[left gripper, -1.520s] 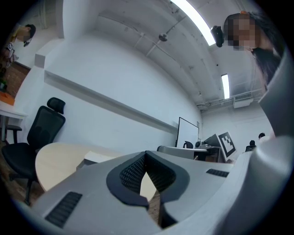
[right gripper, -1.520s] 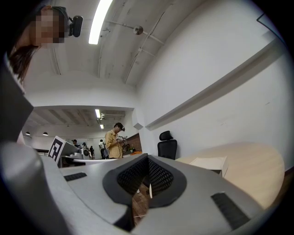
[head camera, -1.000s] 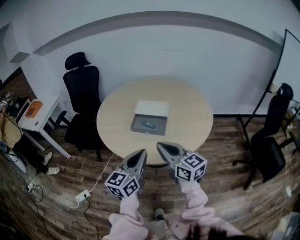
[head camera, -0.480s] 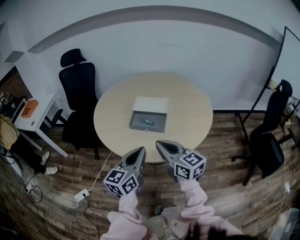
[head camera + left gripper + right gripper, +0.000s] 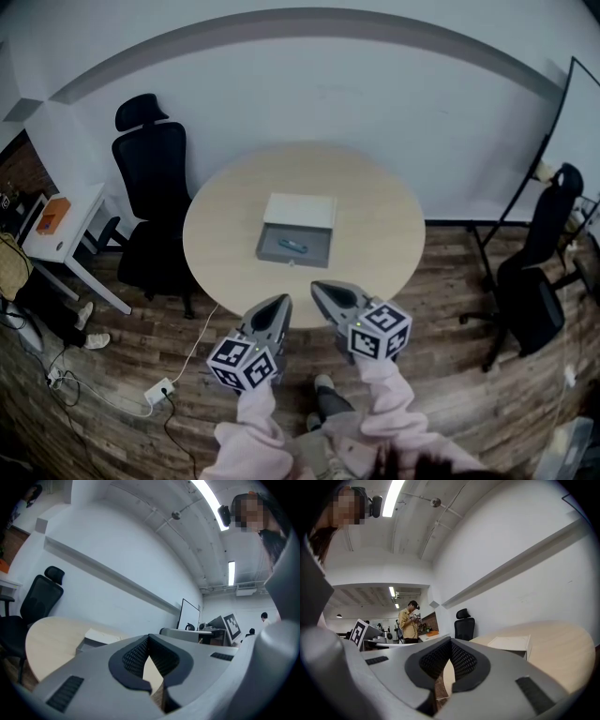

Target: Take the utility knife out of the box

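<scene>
A white box (image 5: 299,214) lies in the middle of the round wooden table (image 5: 375,230). Its grey drawer is pulled out toward me, and the blue utility knife (image 5: 293,247) rests in it. Both grippers hover short of the table's near edge, pointing level at the box. My left gripper (image 5: 283,302) is shut and holds nothing. Beside it, my right gripper (image 5: 320,289) is also shut and holds nothing. The left gripper view looks past shut jaws (image 5: 149,638) to the box (image 5: 101,637). In the right gripper view the box (image 5: 509,642) lies beyond the shut jaws (image 5: 451,641).
A black office chair (image 5: 153,192) stands at the table's left. Further left is a white side table (image 5: 70,234) bearing an orange item (image 5: 54,214). More black chairs (image 5: 539,281) and a whiteboard (image 5: 583,122) stand at the right. A power strip (image 5: 157,391) lies on the floor. A person (image 5: 409,620) stands far off.
The table, box and chair have drifted slightly left in the head view. Both grippers keep their place in the frame and stay shut.
</scene>
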Available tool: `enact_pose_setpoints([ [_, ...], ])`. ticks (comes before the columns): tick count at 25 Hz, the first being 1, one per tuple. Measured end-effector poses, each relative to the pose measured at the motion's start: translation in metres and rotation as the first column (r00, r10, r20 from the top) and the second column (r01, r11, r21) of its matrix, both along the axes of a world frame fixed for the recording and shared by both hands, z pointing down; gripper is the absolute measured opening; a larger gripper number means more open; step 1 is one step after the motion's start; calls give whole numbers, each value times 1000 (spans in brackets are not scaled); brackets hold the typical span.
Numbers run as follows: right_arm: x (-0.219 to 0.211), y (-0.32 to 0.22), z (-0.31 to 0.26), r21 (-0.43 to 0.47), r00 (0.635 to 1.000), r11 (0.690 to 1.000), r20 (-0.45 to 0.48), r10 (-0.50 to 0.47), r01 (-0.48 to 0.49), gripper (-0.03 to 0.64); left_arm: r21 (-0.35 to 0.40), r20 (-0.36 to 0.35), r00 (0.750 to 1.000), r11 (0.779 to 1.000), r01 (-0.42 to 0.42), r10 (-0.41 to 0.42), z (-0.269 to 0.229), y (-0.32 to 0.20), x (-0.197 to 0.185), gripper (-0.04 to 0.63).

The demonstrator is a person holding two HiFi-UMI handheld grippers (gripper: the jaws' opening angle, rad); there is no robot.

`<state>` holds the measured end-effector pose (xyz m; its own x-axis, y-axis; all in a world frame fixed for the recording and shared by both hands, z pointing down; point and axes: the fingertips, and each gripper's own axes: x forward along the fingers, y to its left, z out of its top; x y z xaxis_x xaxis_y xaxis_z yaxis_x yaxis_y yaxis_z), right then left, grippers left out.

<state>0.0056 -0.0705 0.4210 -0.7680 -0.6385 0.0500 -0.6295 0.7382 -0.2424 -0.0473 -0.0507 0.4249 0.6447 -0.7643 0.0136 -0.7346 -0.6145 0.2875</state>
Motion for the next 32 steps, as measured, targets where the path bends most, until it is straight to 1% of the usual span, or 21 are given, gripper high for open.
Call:
enact_pose_setpoints([
  [5,-11,-16,4,-16,1000,1000,-6,-19,19,-2,-13,-3,1000,1000,11,-11,4,-15,-9,5],
  [16,-27,-60,6,-19,998,998,-14,-58,58,-2,-21,-3,999,999,40,-40,7,-57,-20,5],
  [26,-32,-97,13,-40,996,996,-26,-85,84,-2,-28,2,999,998,50,-50,8,-95,-23,5],
  [32,-28,-117,20,-68,995,993,-38,-95,92,-2,-45,-3,999,998,42,-42,14,-116,-15,5],
])
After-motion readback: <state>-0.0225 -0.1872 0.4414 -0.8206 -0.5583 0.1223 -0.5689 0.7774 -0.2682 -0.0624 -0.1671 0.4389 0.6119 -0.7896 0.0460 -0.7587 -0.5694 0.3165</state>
